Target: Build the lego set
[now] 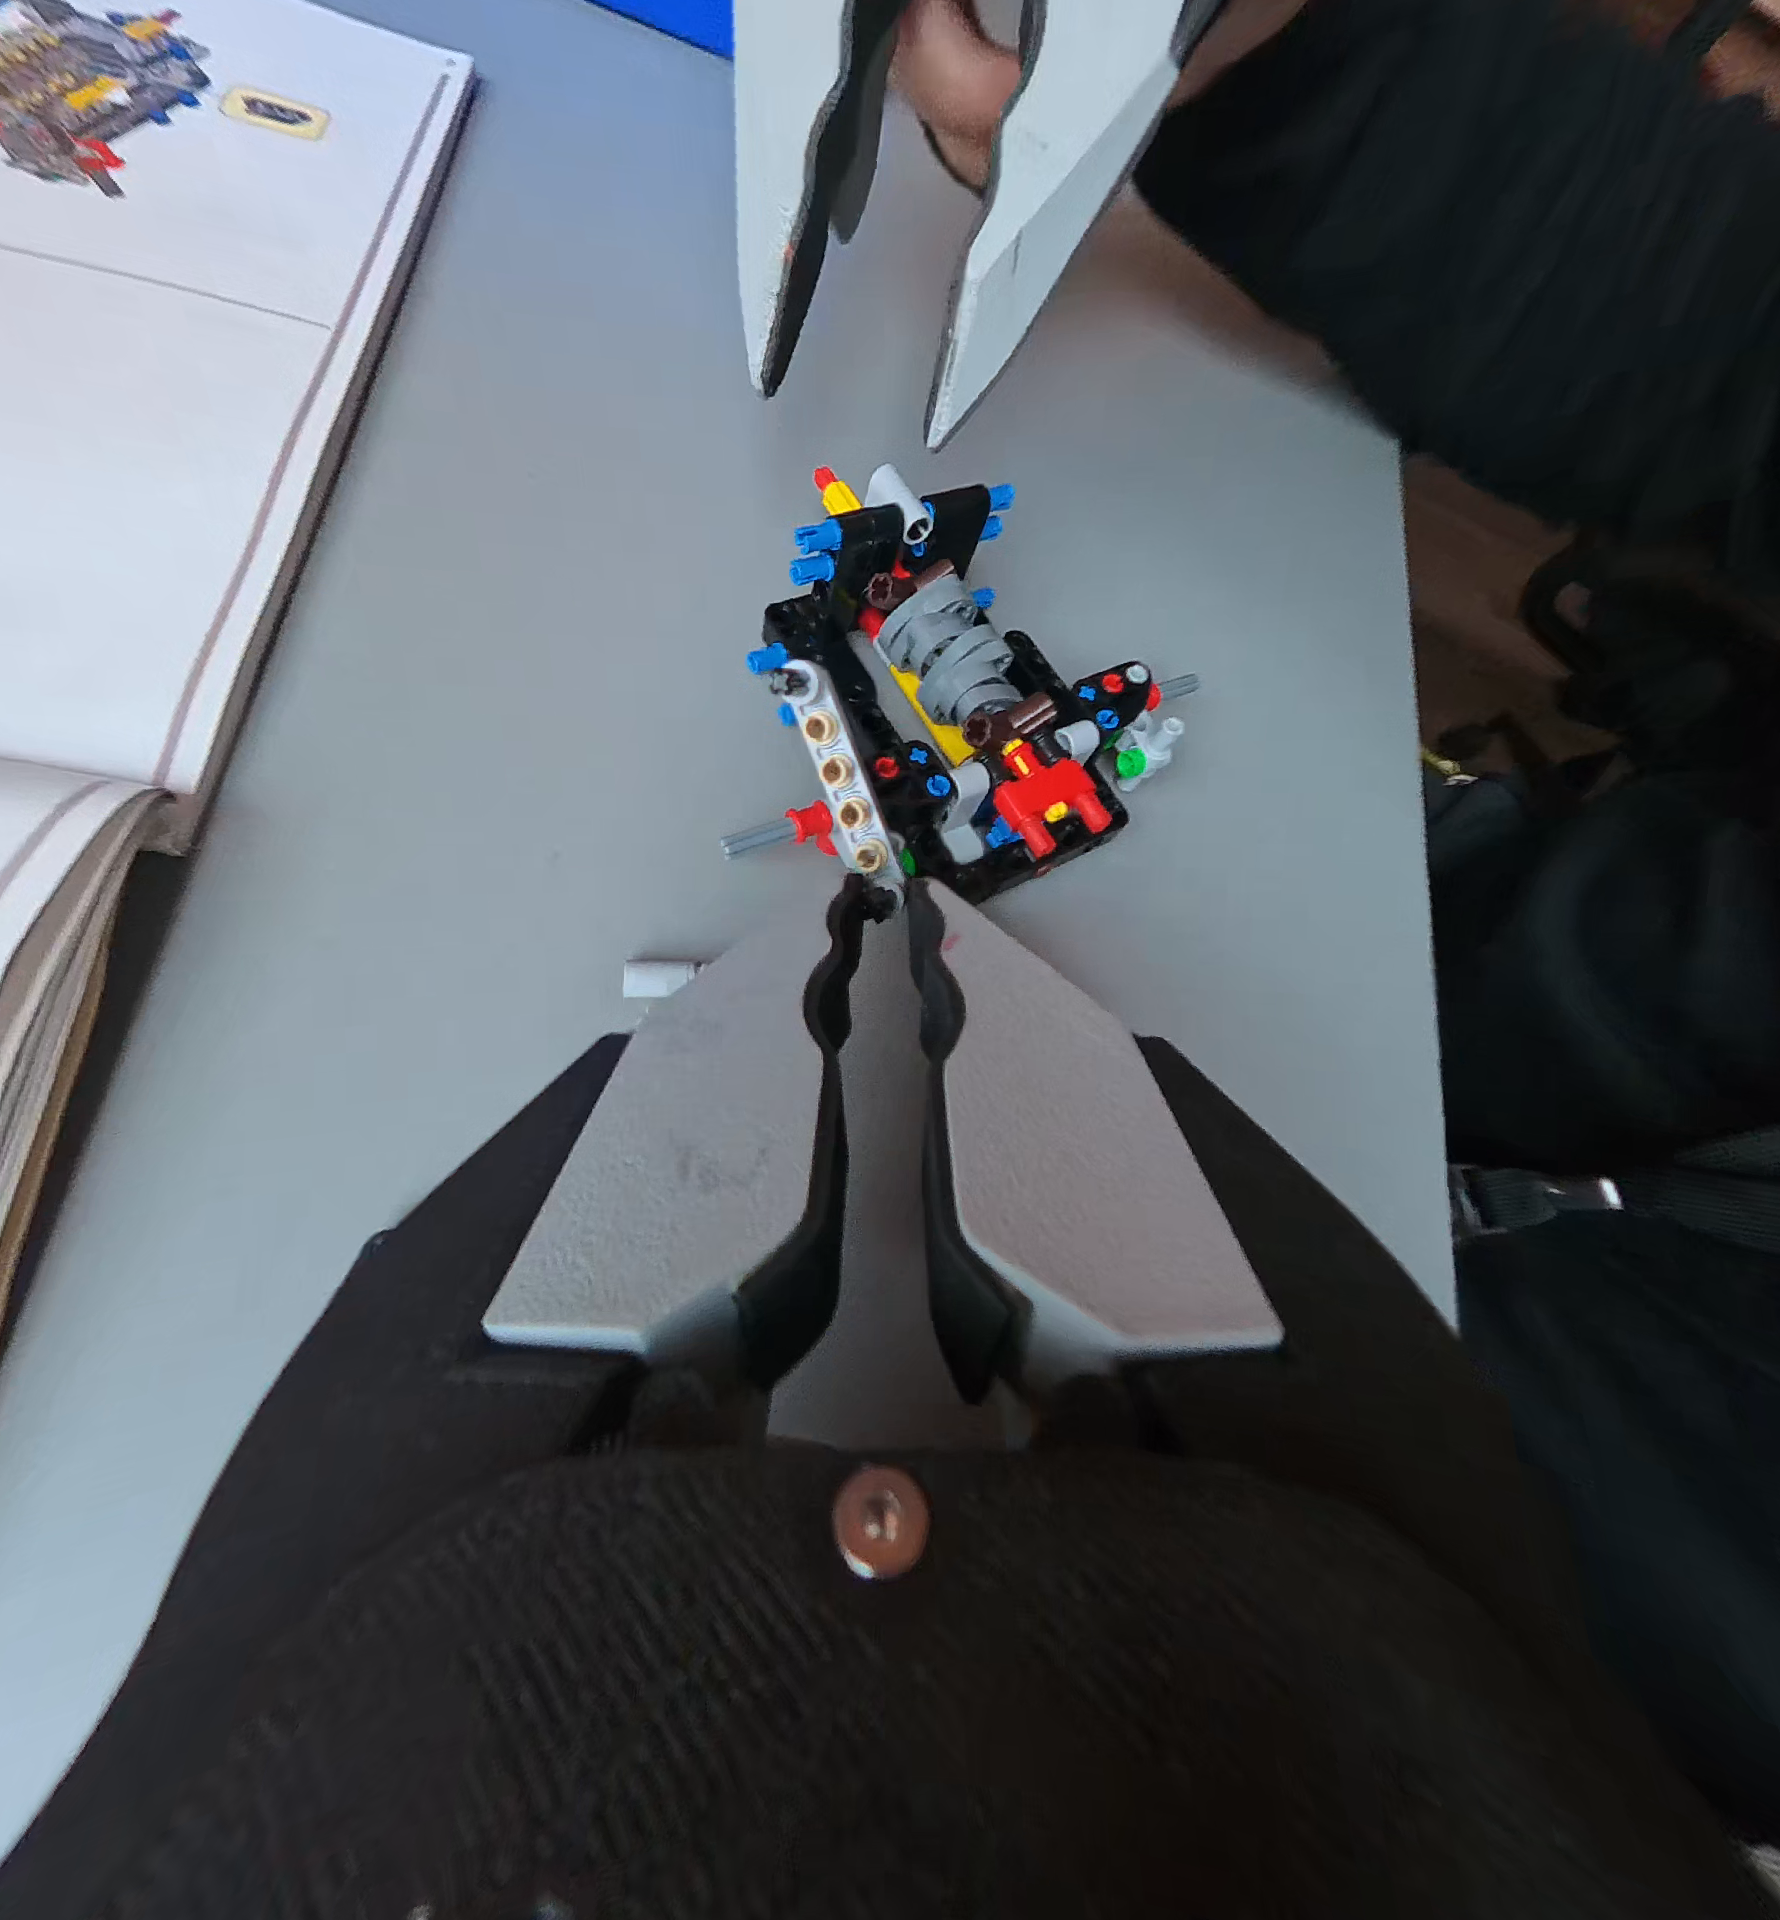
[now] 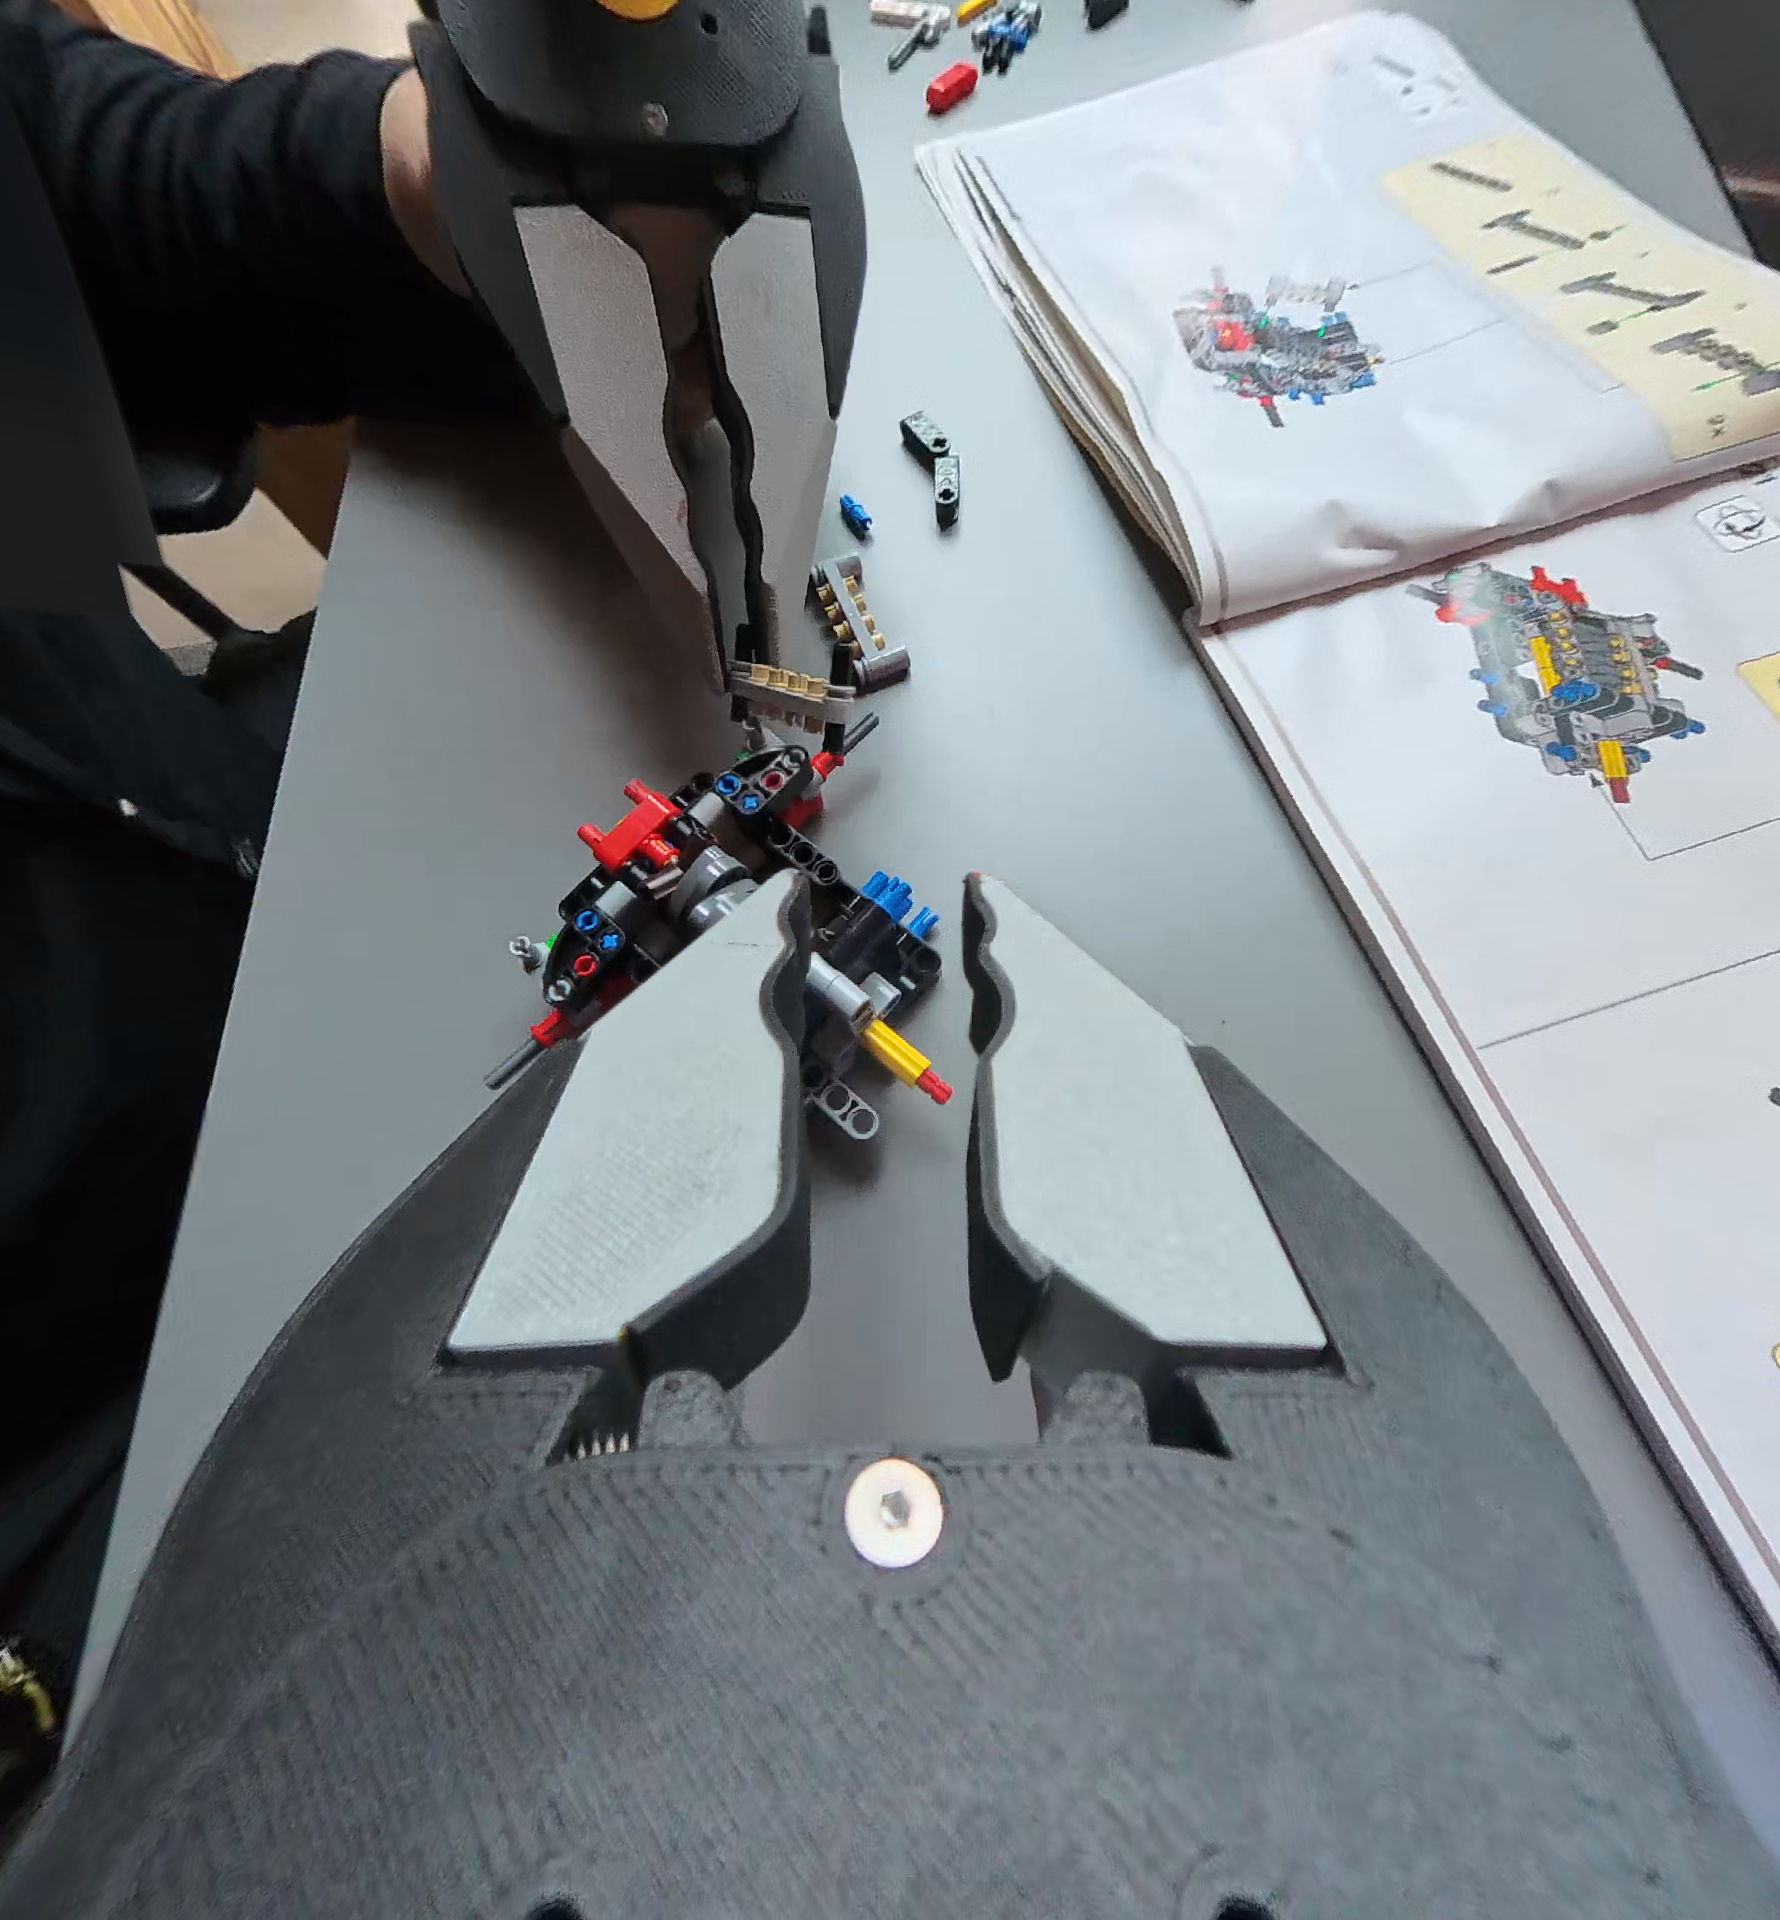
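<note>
The partial lego assembly (image 1: 953,707) lies on the grey worktop (image 1: 512,665). The left claw (image 1: 884,896) is clamped on a grey beam (image 1: 842,774), apparently not yet seated. The right claw (image 2: 881,883) hovers spread apart. Loose parts (image 2: 933,468) remain; much building is left.

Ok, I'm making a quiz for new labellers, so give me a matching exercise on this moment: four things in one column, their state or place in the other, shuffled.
Things:
1. left gripper
2. right gripper
3. instruction booklet
4. loose red piece

States or places:
A. lies open on the table
B. jaws open, near the lego model
C. at the table's far end in the right wrist view, among other loose parts
D. jaws shut on the end of the grey beam with tan pins

Pairs: 1-D, 2-B, 3-A, 4-C.
</note>
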A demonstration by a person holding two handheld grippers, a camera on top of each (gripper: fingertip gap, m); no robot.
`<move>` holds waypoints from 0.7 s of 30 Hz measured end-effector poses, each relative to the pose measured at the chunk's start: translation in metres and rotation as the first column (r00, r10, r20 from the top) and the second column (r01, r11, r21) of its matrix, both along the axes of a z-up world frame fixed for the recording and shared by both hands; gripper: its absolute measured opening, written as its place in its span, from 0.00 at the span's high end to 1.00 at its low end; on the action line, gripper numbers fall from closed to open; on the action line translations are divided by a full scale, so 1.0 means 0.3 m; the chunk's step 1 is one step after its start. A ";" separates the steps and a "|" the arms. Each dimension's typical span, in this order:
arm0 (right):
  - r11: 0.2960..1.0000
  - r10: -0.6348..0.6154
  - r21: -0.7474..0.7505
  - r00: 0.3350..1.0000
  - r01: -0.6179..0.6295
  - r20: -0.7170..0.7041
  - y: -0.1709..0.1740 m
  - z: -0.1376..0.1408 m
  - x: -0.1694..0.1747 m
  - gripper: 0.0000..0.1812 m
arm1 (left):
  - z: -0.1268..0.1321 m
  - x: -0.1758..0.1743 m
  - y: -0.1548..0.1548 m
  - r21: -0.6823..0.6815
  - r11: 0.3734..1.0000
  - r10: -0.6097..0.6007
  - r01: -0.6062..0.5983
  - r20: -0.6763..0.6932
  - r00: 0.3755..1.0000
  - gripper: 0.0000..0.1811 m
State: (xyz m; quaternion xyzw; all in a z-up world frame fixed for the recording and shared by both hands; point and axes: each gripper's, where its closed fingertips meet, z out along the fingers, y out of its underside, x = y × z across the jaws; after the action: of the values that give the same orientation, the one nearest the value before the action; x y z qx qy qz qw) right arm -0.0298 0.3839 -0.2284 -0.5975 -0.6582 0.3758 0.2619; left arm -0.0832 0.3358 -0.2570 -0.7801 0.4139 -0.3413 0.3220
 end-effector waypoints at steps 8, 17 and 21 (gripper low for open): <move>0.998 0.027 0.054 0.977 -0.016 -0.210 -0.012 0.058 -0.005 0.86 | 0.054 0.006 -0.008 -0.234 0.971 -0.020 0.053 0.138 0.990 0.97; 0.966 0.090 0.256 0.974 -0.034 -0.208 -0.058 0.067 0.044 0.85 | 0.079 0.065 0.017 -0.391 0.917 -0.024 0.076 0.137 0.990 0.97; 0.939 0.116 0.338 0.983 -0.061 -0.144 -0.077 0.028 0.051 0.85 | 0.064 0.093 0.009 -0.458 0.885 -0.038 0.076 0.092 0.995 0.97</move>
State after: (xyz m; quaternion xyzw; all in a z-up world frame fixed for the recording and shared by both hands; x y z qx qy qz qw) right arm -0.0145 0.3608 -0.2201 -0.4822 -0.7147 0.3183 0.3941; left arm -0.0552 0.3384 -0.2379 -0.8074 0.3305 -0.4701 0.1337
